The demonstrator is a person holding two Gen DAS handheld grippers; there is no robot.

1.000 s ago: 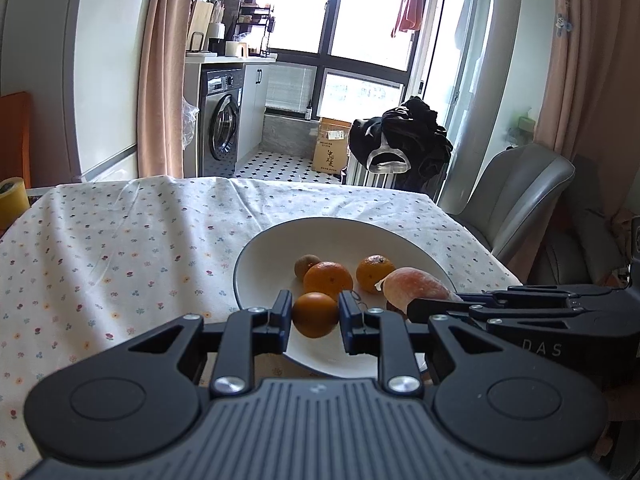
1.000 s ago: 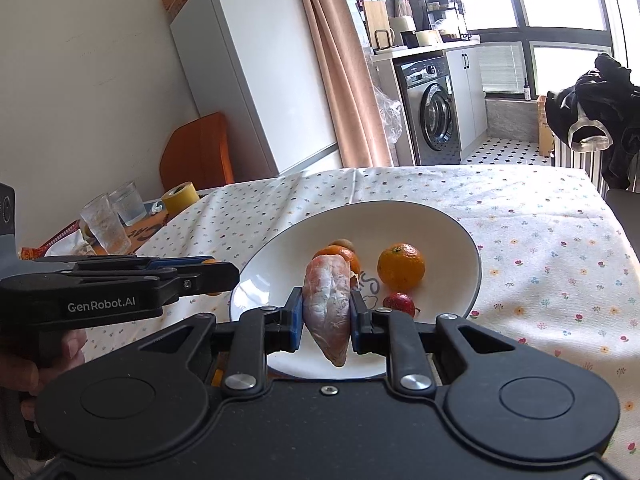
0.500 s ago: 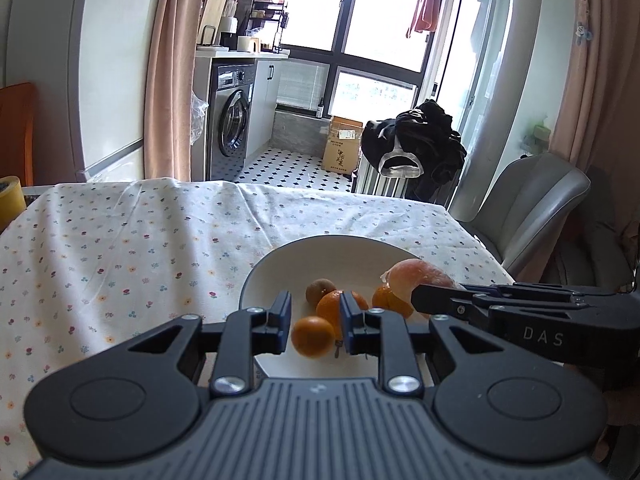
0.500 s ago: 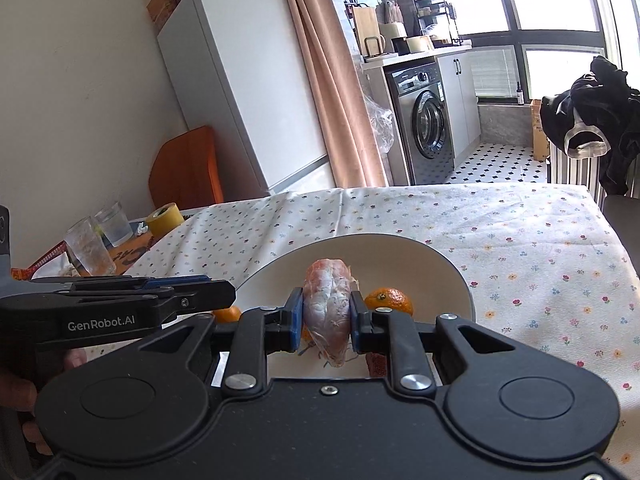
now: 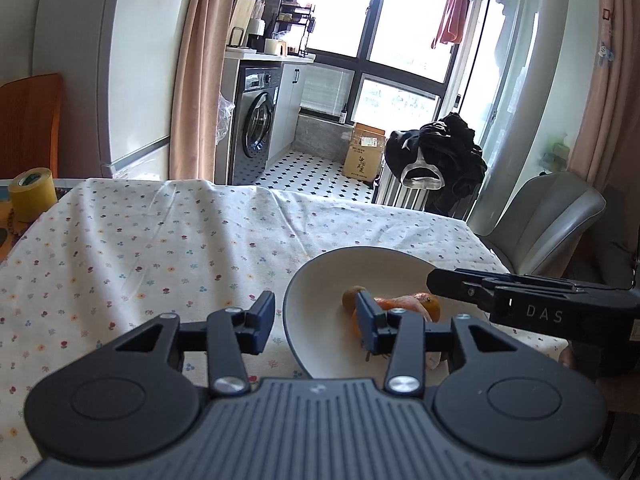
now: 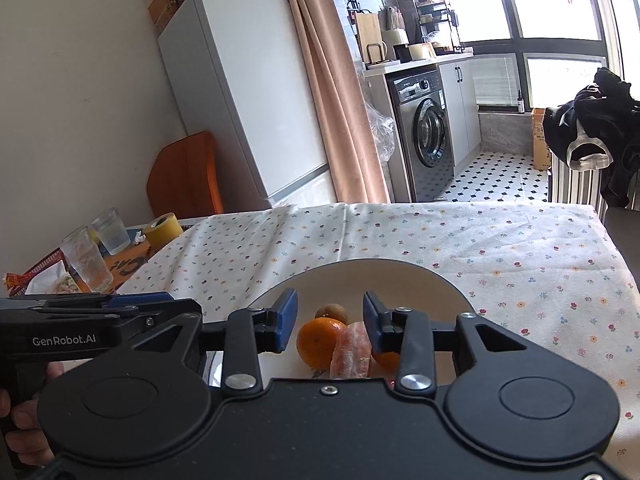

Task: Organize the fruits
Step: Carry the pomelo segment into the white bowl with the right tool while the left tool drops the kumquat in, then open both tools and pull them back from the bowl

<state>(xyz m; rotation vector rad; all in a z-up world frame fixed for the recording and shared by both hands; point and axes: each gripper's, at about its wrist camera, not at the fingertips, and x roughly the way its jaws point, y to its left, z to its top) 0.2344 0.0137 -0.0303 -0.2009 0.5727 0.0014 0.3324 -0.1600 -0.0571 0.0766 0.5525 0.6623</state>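
Your left gripper (image 5: 316,322): wide open, empty. Your right gripper (image 6: 330,322): wide open, empty. Plate (image 6: 436,280): oranges (image 6: 318,340), peeled segment (image 6: 352,350), kiwi (image 6: 331,312).

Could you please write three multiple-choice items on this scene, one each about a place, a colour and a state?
1. Where do the fruits lie?
A. in the white bowl
B. on the tablecloth
C. in a glass

2. What colour is the tape roll?
A. blue
B. yellow
C. red

3. How is the right gripper?
A. shut on a mandarin
B. shut on the bowl rim
C. open, holding nothing

Answers: 1 A, the mandarin, kiwi and pink peeled fruit rest inside it; 2 B, it is plainly yellow; 3 C, the jaws stand wide apart above the fruit.
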